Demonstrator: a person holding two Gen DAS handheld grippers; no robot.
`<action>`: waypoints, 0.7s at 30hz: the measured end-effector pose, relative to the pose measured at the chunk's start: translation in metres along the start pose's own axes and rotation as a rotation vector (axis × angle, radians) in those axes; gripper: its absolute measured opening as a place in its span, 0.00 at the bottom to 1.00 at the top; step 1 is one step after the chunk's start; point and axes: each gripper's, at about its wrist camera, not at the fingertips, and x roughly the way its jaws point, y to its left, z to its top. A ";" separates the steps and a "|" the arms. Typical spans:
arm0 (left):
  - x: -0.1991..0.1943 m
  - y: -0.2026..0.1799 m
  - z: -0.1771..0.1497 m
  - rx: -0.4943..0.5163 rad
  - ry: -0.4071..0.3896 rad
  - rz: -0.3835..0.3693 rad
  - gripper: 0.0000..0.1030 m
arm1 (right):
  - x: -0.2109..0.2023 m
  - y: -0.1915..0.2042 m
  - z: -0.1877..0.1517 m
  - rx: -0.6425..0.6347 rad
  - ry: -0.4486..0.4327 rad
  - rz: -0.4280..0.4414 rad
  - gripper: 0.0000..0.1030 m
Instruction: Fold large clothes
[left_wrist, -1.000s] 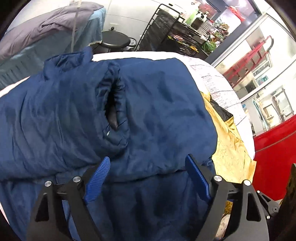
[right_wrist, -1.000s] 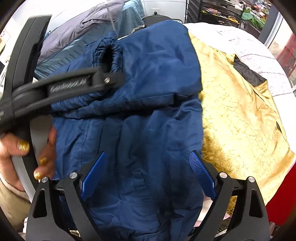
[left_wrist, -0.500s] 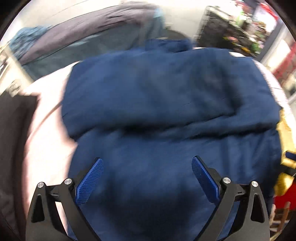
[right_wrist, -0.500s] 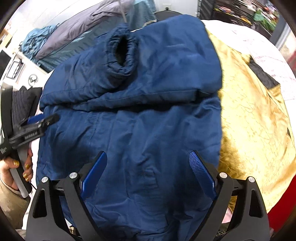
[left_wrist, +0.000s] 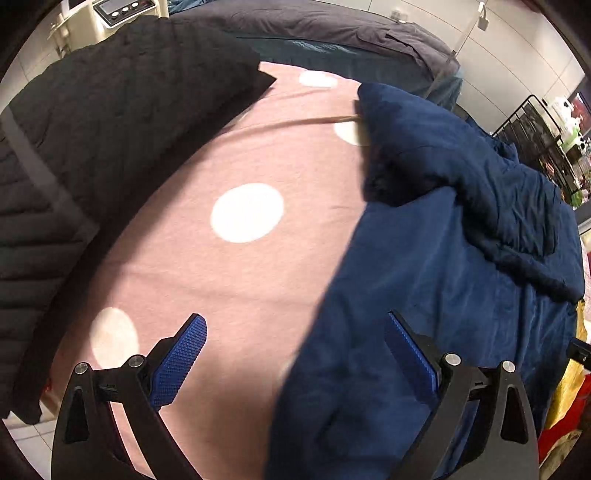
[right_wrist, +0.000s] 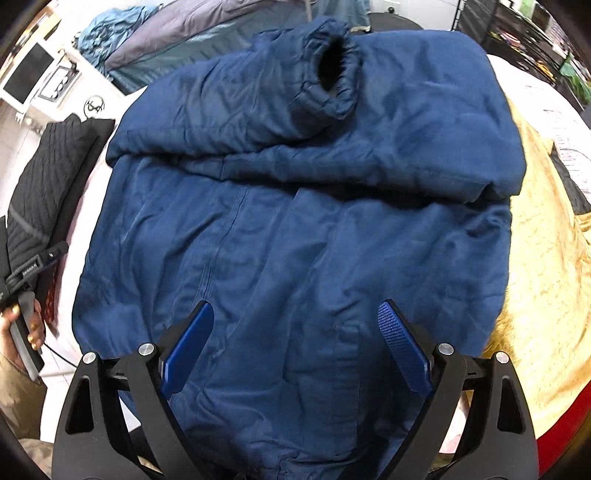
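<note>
A large navy blue jacket (right_wrist: 295, 229) lies spread on the table, with a sleeve folded across its upper part and the cuff (right_wrist: 336, 77) facing up. In the left wrist view the jacket (left_wrist: 461, 280) fills the right half. My left gripper (left_wrist: 295, 354) is open and empty, hovering over the jacket's left edge and the pink dotted cloth (left_wrist: 229, 236). It also shows at the far left of the right wrist view (right_wrist: 33, 266). My right gripper (right_wrist: 295, 339) is open and empty, above the jacket's lower part.
A black quilted garment (left_wrist: 92, 140) lies left of the pink cloth, also seen in the right wrist view (right_wrist: 48, 184). A gold fabric (right_wrist: 543, 280) lies right of the jacket. Grey and teal bedding (left_wrist: 332, 40) is piled behind. A black wire rack (left_wrist: 535, 129) stands at the back right.
My left gripper has swung left, off the jacket's middle to its left edge over the pink cloth. My right gripper has stayed open over the lower jacket, and the view has shifted slightly.
</note>
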 end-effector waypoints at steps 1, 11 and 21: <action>0.001 0.002 -0.003 0.016 0.006 0.007 0.92 | 0.002 0.000 -0.003 -0.004 0.008 0.000 0.87; 0.009 0.006 -0.031 0.206 0.116 -0.085 0.92 | 0.004 -0.033 -0.065 0.022 0.067 -0.058 0.87; 0.026 0.004 -0.053 0.276 0.220 -0.194 0.90 | 0.001 -0.111 -0.133 0.305 0.116 -0.019 0.87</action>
